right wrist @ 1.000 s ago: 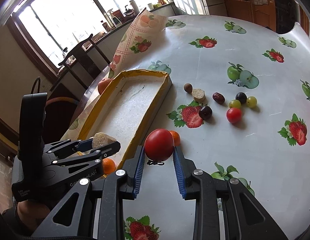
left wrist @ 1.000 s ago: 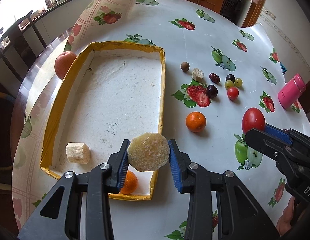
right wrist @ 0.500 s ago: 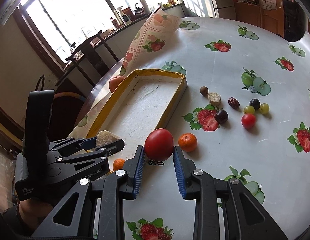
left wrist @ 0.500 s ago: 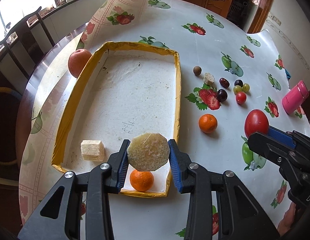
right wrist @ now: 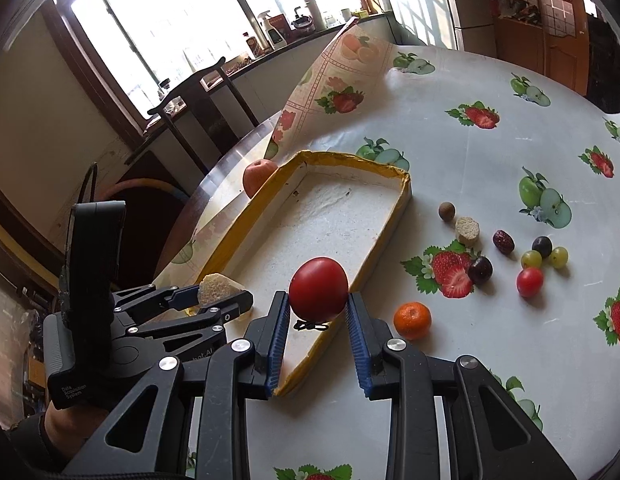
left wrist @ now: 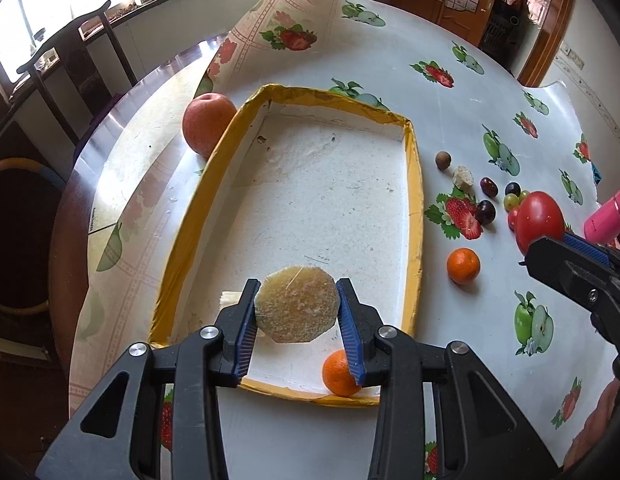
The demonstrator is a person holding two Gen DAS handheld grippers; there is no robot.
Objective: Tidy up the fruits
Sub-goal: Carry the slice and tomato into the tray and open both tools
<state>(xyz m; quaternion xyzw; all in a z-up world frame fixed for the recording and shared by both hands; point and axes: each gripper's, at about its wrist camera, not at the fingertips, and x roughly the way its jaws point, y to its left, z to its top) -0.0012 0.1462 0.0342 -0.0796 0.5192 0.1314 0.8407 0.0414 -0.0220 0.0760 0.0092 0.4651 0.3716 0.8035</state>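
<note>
My left gripper [left wrist: 297,308] is shut on a pale yellow round fruit slice [left wrist: 296,303] and holds it above the near end of the yellow-rimmed white tray [left wrist: 417,184]. In the tray lie a tangerine [left wrist: 338,374] and a pale cut chunk [left wrist: 231,298], mostly hidden behind the left finger. My right gripper [right wrist: 318,308] is shut on a red tomato [right wrist: 318,289] above the tray's near right edge [right wrist: 383,240]. The tomato also shows in the left wrist view [left wrist: 538,216]. The left gripper shows in the right wrist view [right wrist: 214,294].
A second tangerine [right wrist: 412,319], a cherry tomato [right wrist: 529,280], grapes [right wrist: 531,258], dark fruits [right wrist: 480,270], a date [right wrist: 503,241], a brown ball [right wrist: 446,211] and a cut chunk [right wrist: 467,230] lie right of the tray. An apple [left wrist: 208,122] sits left of it. A pink bottle [left wrist: 605,220] lies far right.
Both grippers have moved left and forward over the tray with their fruit still held. The right gripper and tomato have come from beside the tray to over its near right edge.
</note>
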